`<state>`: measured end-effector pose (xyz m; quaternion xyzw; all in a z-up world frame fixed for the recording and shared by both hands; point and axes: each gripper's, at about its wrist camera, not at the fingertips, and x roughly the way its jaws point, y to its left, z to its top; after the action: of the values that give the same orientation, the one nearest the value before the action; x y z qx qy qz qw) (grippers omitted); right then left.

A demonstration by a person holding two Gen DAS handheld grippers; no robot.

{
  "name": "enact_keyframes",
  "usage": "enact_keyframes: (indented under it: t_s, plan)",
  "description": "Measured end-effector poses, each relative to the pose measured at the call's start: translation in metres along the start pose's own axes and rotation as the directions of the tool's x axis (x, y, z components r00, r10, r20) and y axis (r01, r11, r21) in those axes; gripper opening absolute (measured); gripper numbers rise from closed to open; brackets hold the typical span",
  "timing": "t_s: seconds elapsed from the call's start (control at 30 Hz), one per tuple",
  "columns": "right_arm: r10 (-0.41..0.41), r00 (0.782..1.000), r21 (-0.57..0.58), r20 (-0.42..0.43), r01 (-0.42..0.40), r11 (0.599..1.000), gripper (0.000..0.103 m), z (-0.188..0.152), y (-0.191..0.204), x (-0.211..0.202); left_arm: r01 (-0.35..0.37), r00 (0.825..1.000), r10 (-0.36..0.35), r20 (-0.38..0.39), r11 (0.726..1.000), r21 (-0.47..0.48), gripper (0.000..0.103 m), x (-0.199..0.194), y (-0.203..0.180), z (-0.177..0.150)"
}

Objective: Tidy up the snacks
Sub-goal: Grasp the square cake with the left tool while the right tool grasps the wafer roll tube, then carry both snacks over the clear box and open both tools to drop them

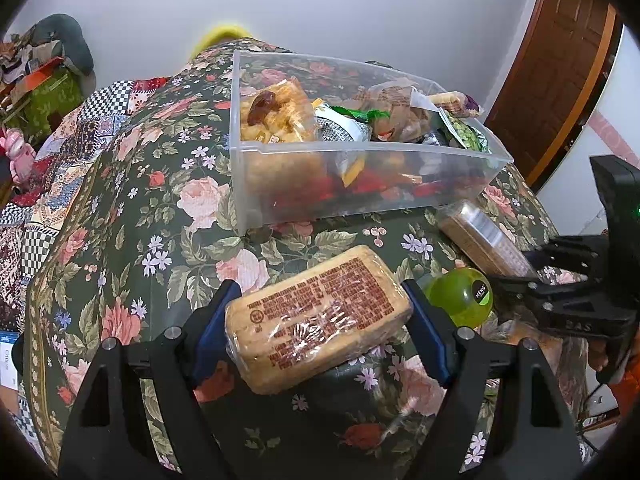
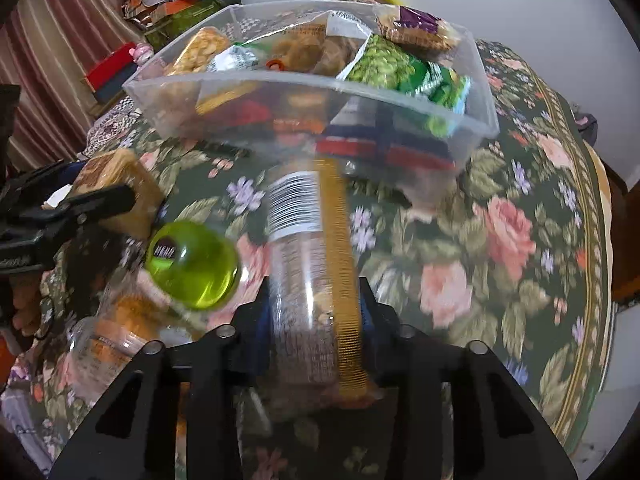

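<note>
With both loads clamped, I'm mid-carry: my left gripper [image 1: 320,334] pinches the wrapped cake block [image 1: 318,316], my right gripper [image 2: 314,320] the long cracker sleeve [image 2: 308,264] — next, lift each over the clear bin's [image 1: 360,168] near wall and let go inside

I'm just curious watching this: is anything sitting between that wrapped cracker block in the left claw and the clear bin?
Nothing visible. The cracker block, clamped in the left gripper, faces bare floral tablecloth up to the clear bin. The green ball lies off to its right.
</note>
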<state>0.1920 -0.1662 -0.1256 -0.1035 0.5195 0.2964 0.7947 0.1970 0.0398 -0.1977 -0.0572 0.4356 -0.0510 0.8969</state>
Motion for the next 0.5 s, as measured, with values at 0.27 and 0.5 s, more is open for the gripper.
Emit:
enact_keyframes:
  t_s: [0.27, 0.5]
  plan:
    - [-0.011, 0.999, 0.031, 0.032, 0.010, 0.999, 0.038, 0.017, -0.003, 0.007, -0.010, 1.000, 0.010, -0.002, 1.000, -0.001, 0.080, 0.001, -0.001, 0.001]
    - [-0.030, 0.996, 0.050, 0.083, 0.026, 0.998, 0.033, 0.020, -0.001, 0.004, -0.020, 1.000, 0.020, 0.017, 1.000, 0.020, 0.079, -0.004, -0.005, 0.002]
